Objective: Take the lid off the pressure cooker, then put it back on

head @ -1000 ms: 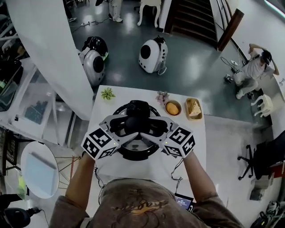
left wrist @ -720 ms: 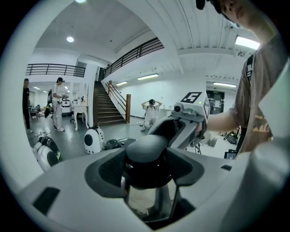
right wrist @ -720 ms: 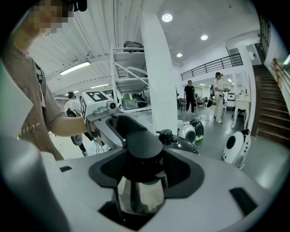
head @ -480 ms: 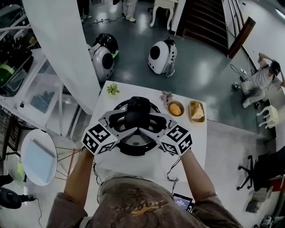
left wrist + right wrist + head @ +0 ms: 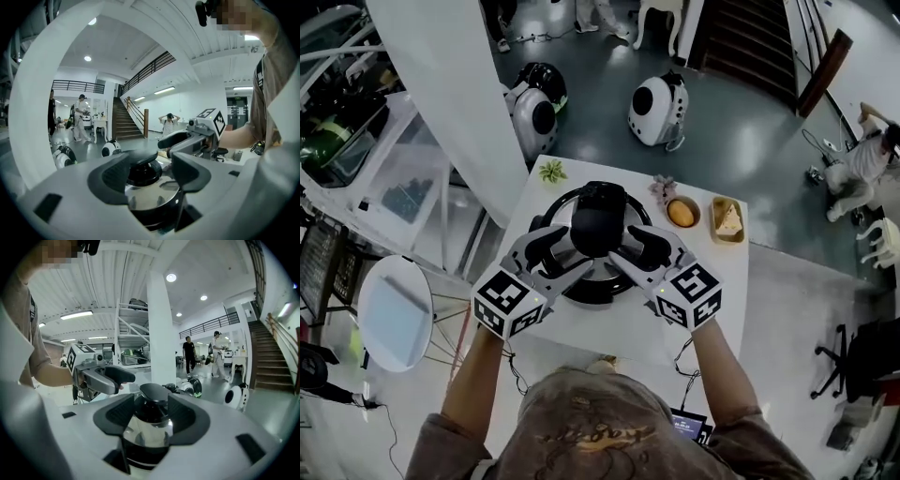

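The pressure cooker (image 5: 581,286) stands on the white table (image 5: 619,328) with its steel lid (image 5: 567,225) on. A black handle and knob (image 5: 598,220) runs across the lid. My left gripper (image 5: 562,255) reaches in from the lower left, open, with its fingertips beside the handle's near end. In the left gripper view the knob (image 5: 143,171) sits ahead between the jaws, with a gap to the right pad. My right gripper (image 5: 633,251) comes from the lower right, open. Its jaws have just been closing, and the knob (image 5: 152,401) shows between its pads.
Behind the cooker are a small green plant (image 5: 551,172), a little flower (image 5: 662,187), a bowl with an orange thing (image 5: 682,214) and a tray of food (image 5: 727,220). A round white side table (image 5: 394,314) stands left. White pod-shaped carriers (image 5: 658,98) sit on the floor beyond.
Both grippers have drawn slightly apart and back from the knob, which they crowded over before. The head view has shifted, so the cooker sits higher in the picture.
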### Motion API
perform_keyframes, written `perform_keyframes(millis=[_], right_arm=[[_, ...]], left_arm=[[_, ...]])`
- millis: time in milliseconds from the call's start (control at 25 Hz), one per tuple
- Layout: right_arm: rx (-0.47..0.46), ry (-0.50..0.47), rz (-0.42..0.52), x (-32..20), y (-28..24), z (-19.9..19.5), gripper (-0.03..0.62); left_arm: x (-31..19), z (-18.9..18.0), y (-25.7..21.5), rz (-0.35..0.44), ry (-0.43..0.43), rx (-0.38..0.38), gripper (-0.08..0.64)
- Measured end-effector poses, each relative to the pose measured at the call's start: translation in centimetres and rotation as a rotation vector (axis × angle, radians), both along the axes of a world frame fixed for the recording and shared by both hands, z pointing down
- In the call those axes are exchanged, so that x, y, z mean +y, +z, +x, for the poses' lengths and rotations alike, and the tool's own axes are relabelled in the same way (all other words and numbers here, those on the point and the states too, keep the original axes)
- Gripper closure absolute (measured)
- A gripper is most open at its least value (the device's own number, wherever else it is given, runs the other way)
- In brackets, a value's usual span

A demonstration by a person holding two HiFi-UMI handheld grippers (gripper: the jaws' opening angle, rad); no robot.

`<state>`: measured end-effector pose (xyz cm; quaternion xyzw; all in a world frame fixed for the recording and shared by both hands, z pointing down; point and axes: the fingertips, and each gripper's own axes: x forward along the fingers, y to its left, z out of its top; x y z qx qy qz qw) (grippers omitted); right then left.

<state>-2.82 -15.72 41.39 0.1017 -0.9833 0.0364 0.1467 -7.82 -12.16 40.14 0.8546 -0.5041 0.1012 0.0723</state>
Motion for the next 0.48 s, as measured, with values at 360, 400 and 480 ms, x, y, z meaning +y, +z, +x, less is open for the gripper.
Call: perform_keyframes(millis=[360, 400, 480], right_arm=[[-0.029, 0.096, 0.007, 5.3, -0.3, 1.8, 0.379], [-0.034, 0.112, 0.014, 6.1, -0.3, 2.0, 0.380], [-0.060, 0.162, 0.024, 7.7, -0.4, 2.6, 0.380]], left_arm=[[5.1, 1.0, -0.4, 0.028, 0.041, 0.045, 0.275], [5.8, 0.7, -0.4, 0.037, 0.032, 0.048, 0.280], [7.3, 0.3, -0.3, 0.055, 0.012, 0.055, 0.303]])
